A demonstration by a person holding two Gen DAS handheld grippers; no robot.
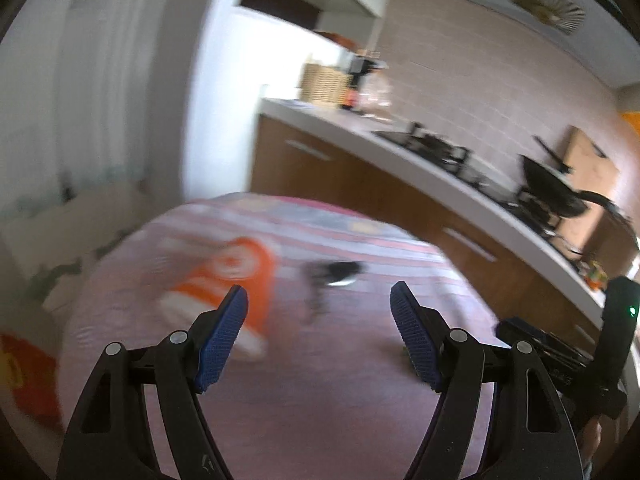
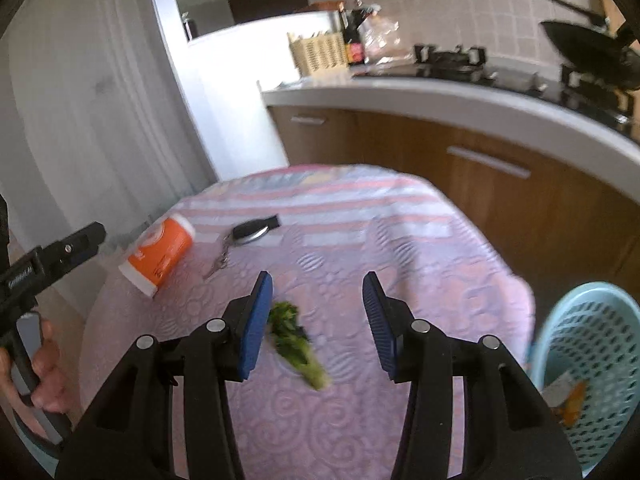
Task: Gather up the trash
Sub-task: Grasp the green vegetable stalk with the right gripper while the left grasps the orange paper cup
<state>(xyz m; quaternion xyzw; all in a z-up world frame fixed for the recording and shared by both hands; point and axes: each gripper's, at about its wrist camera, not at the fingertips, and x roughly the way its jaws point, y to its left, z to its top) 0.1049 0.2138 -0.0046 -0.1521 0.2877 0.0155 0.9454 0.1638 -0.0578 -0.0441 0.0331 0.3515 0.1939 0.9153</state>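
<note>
Right wrist view: the right gripper [image 2: 318,316] is being held spread and empty over the pink tablecloth [image 2: 420,248], angled down at the green vegetable scrap [image 2: 298,344] lying between its fingers, closer to the left one. Probably best centred before pinching at the thick stem. Beyond the scrap, an orange cup [image 2: 160,250] and car key [image 2: 250,232] are lying; right of it, the blue basket [image 2: 592,344]. Left gripper [image 1: 320,324] is also being held wide, empty.

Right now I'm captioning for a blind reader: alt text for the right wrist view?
The open right claw hovers over a leafy green vegetable scrap on a pink patterned tablecloth. An orange-and-white cylindrical container lies beside black keys; a light blue perforated plastic basket stands at right.
</note>
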